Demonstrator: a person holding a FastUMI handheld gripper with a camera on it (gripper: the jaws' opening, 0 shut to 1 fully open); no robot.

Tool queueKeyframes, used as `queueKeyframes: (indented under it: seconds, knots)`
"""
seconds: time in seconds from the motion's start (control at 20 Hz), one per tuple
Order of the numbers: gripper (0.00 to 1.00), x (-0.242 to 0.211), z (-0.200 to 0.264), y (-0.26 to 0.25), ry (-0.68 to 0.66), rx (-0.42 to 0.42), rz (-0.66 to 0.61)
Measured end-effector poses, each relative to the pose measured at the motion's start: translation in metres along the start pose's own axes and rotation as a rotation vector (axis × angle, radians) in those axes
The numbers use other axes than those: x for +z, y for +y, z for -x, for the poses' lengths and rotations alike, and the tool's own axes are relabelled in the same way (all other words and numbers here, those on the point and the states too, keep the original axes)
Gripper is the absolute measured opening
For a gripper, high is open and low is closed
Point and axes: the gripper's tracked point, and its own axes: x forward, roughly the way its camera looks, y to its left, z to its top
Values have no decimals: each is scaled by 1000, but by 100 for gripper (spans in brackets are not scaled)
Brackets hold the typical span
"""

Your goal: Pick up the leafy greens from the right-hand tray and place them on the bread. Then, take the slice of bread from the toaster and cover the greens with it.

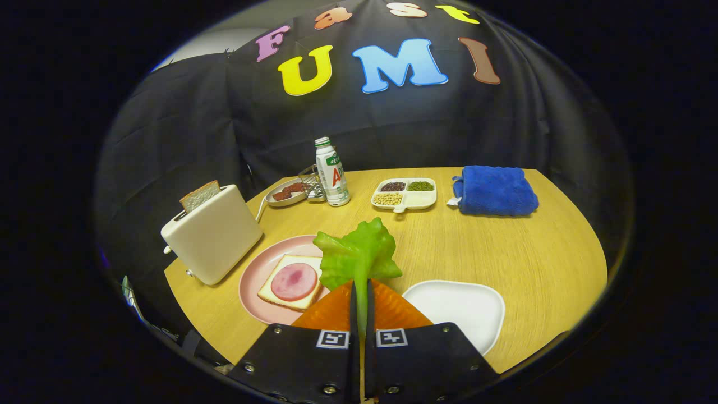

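My gripper is shut on the stalk of a green lettuce leaf, held up above the table between the pink plate and the white tray. On the pink plate, left of the fingers, lies a slice of bread topped with a round of ham. The white tray sits right of the fingers with nothing on it. Further left stands a cream toaster with a slice of bread sticking up from its slot.
At the back of the round wooden table stand a white bottle, a small metal rack and dish with reddish food, a divided dish of beans and a folded blue towel.
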Motion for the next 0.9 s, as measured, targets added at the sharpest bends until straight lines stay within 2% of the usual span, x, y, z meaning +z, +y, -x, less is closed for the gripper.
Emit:
queueKeyframes:
  seconds: [0.6,0.9]
  knots:
    - [3,-19,-55,91,66,117,48]
    - [3,-20,-67,94,59,82,68]
